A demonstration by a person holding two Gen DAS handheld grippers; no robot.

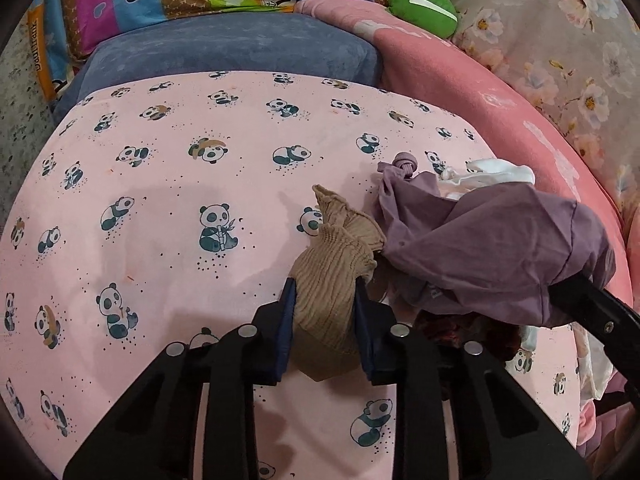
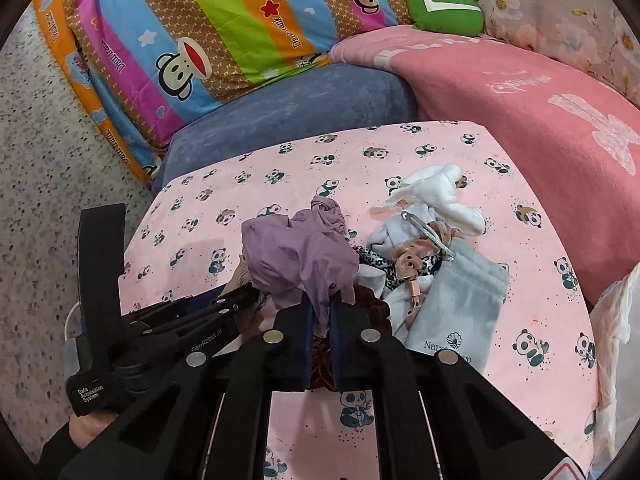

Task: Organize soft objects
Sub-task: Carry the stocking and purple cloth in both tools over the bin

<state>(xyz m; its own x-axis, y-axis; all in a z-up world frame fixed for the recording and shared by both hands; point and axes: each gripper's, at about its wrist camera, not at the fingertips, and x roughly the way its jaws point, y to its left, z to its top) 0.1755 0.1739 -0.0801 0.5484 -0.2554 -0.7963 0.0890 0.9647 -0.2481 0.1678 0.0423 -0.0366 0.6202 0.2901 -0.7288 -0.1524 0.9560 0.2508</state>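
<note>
On the pink panda-print cloth (image 1: 160, 200) lies a heap of soft items. My left gripper (image 1: 325, 288) is shut on a beige ribbed sock (image 1: 332, 280), whose cuff spreads forward past the fingertips. My right gripper (image 2: 321, 300) is shut on a crumpled purple cloth (image 2: 296, 252), lifted above the heap; the same purple cloth (image 1: 480, 248) fills the right of the left wrist view, with the right gripper's black body beside it. Next to it lie a white soft item (image 2: 436, 192), a leopard-print piece (image 2: 380, 264), a grey pouch (image 2: 460, 304) and a dark red fabric (image 2: 368, 304).
A blue cushion (image 2: 288, 108) sits behind the panda cloth, with a striped cartoon pillow (image 2: 208, 32) leaning against it. A pink blanket (image 2: 520, 112) lies to the right, a green plush (image 2: 444, 8) at the back. Speckled floor (image 2: 40, 184) is on the left.
</note>
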